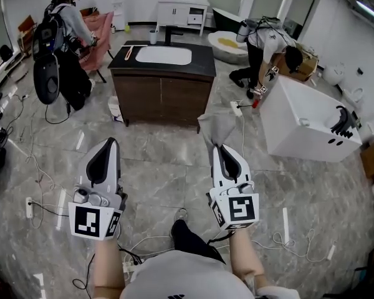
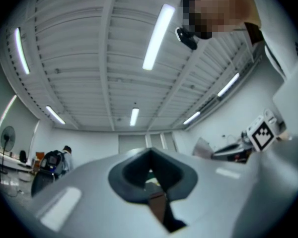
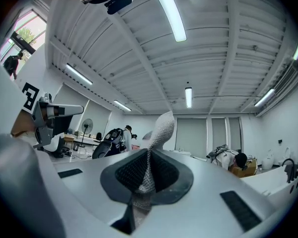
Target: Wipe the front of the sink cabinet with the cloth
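The sink cabinet (image 1: 162, 95) is dark brown wood with a black top and a white basin (image 1: 163, 55); it stands across the floor ahead of me, its front facing me. My right gripper (image 1: 217, 147) is shut on a grey mesh cloth (image 1: 216, 127), whose free end sticks out past the tips toward the cabinet's lower right corner. In the right gripper view the cloth (image 3: 160, 128) rises from between the closed jaws of that gripper (image 3: 149, 157). My left gripper (image 1: 112, 142) is held level beside it, well short of the cabinet. Its jaws (image 2: 150, 157) are shut with nothing in them.
A white bathtub (image 1: 305, 120) stands at the right, with a person (image 1: 269, 45) bending beside it. Another person with a backpack (image 1: 59, 36) works at the far left. Cables (image 1: 37, 167) trail over the marble floor. A small white bucket (image 1: 115, 109) sits by the cabinet's left foot.
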A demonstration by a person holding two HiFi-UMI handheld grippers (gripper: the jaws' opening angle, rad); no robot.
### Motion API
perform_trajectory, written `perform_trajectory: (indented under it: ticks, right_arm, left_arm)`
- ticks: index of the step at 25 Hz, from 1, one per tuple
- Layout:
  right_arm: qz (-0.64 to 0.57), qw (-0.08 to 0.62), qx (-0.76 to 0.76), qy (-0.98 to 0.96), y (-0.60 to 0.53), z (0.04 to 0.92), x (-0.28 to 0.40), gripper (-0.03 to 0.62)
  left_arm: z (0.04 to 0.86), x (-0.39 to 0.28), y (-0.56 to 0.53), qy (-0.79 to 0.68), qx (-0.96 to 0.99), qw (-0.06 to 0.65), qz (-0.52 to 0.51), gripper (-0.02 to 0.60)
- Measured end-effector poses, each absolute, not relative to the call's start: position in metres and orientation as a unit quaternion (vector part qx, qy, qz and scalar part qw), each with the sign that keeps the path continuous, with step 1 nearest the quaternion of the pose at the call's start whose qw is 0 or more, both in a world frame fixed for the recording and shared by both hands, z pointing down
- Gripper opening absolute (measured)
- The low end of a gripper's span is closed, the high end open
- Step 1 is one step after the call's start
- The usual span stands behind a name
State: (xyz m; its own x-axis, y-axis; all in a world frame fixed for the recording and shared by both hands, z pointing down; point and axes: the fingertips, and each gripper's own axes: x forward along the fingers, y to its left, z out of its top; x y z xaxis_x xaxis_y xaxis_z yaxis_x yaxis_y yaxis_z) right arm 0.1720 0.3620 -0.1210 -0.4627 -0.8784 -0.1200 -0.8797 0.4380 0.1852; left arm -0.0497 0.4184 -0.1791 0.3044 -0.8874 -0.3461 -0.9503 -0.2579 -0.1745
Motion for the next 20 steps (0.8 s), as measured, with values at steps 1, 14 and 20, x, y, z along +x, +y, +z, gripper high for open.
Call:
perform_trajectory:
  ticks: [1, 14, 20]
  right_arm:
    - [0.111, 0.003, -0.516, 0.849, 0.345, -0.122, 0.17, 0.017]
    - [0.11, 0.003, -0.494, 0.862, 0.17, -0.128, 0.177, 0.017]
    - [0.097, 0.003, -0.487, 0.868, 0.132, -0.12, 0.168, 0.017]
  left_arm:
    - [-0.18, -0.051, 0.403, 0.585, -0.787, 0.176, 0.089, 0.003]
    - [-0.198, -0.038, 0.228, 0.588, -0.776, 0.198, 0.11, 0.003]
    - [-0.194, -0.049, 0.19, 0.601, -0.77, 0.188, 0.101, 0.003]
